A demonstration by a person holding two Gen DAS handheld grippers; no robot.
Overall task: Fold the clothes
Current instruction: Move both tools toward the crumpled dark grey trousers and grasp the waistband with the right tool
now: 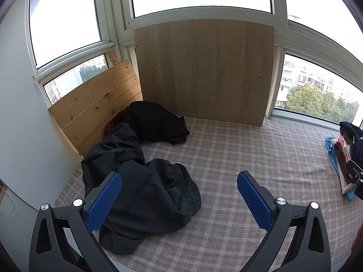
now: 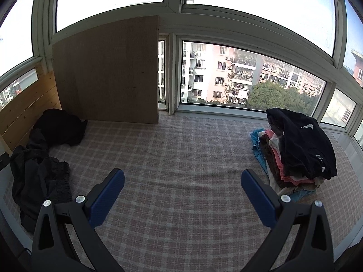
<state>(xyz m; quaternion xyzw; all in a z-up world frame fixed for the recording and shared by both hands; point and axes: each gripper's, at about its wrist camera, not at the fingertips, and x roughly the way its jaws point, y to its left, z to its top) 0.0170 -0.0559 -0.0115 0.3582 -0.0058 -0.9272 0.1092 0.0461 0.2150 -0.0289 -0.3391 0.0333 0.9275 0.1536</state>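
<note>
A crumpled black garment [image 1: 140, 195] with a gathered waistband lies on the plaid cloth [image 1: 226, 158] at the left. My left gripper [image 1: 179, 181] hovers open over its right part, nothing between the blue pads [image 1: 102, 204]. A second black heap [image 1: 156, 122] sits behind it in the corner, with some dark red fabric [image 1: 111, 124] at its left. In the right wrist view both black garments [image 2: 38, 176] [image 2: 61, 127] lie at the far left. My right gripper [image 2: 182, 181] stands open above bare plaid cloth [image 2: 181, 158]. A stack of folded clothes [image 2: 292, 158] sits at the right, topped by a black top [image 2: 304, 145].
A large wooden board [image 1: 204, 72] leans against the window frame at the back. A pine slat panel [image 1: 97, 106] stands along the left wall. Windows [image 2: 238, 74] ring the platform. The folded stack [image 1: 342, 158] shows at the right edge of the left wrist view.
</note>
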